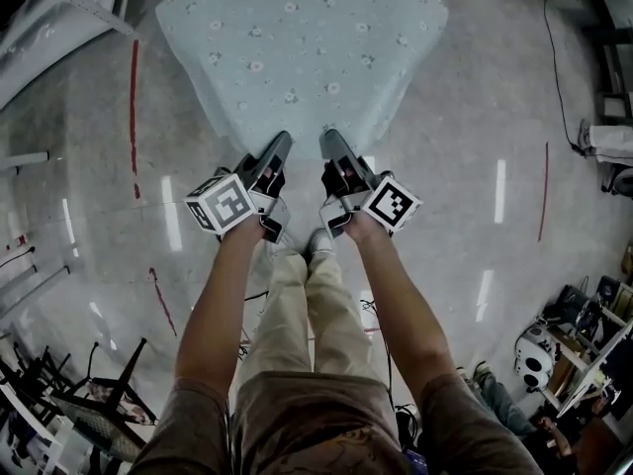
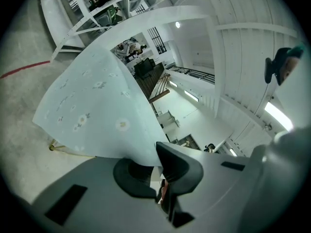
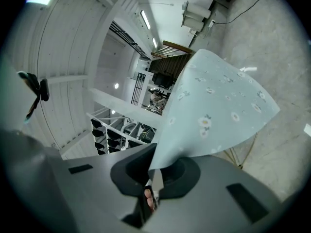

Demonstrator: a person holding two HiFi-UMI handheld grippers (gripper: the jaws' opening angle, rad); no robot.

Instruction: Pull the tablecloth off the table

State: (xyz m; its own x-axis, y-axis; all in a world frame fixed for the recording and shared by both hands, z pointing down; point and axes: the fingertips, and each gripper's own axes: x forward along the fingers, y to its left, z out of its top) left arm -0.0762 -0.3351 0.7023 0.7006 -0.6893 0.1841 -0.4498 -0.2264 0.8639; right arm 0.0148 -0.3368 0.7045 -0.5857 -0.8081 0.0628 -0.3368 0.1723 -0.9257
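Head view, bottom edge: the person's beige trousers [image 1: 307, 315] and both forearms [image 1: 213, 315] run up the frame from the lower edge.
Left gripper [image 1: 280, 148]: sits just left of centre. Its jaws are closed on the near edge of the tablecloth [image 1: 297, 57] (the left gripper view shows the cloth nipped between the dark pads).
Right gripper [image 1: 331, 144]: sits just right of centre, close beside the left one. Its jaws are likewise clamped on the cloth, and the right gripper view shows a fold pinched between its pads.
Tablecloth: pale blue with small daisies, it is spread across the upper middle of the head view. Its near edge is drawn to a point at each gripper.
Table legs [image 3: 245, 150]: thin and pale, they show under the cloth at the lower right of the right gripper view.
Floor [image 1: 475, 117]: grey and glossy, with a red line [image 1: 134, 97] at the upper left.
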